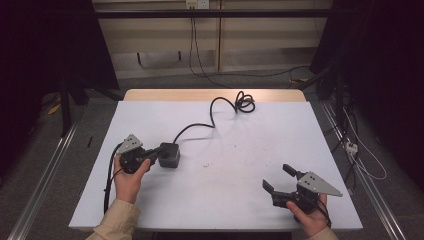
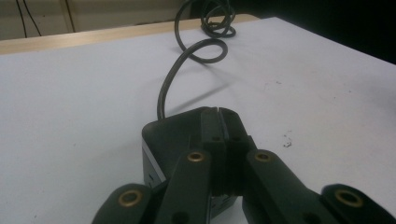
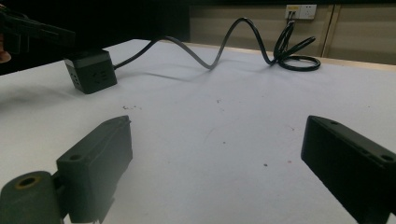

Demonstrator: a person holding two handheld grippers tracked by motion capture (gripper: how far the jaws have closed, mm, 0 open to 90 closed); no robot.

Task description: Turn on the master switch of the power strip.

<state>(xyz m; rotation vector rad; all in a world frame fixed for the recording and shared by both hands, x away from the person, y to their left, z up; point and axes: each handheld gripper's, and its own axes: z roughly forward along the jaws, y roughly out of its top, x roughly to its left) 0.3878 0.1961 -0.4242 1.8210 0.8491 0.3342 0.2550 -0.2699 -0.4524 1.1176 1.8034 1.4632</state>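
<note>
High view: left tool [image 1: 159, 156] touches the cube socket [image 1: 169, 154], right tool [image 1: 279, 178] wide apart

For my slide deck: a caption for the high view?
Left hand-held gripper shut against the cube socket; right hand-held gripper open.

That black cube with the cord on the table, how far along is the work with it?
Early, by the look of it. Done: the left claw has reached the black cube, its jaws pressed together over the cube's top. In hand: that contact; whether it grips anything I cannot tell. Left: the cube sits on the table, its cord loose and coiled at the far edge, and the right claw waits open, apart.
</note>
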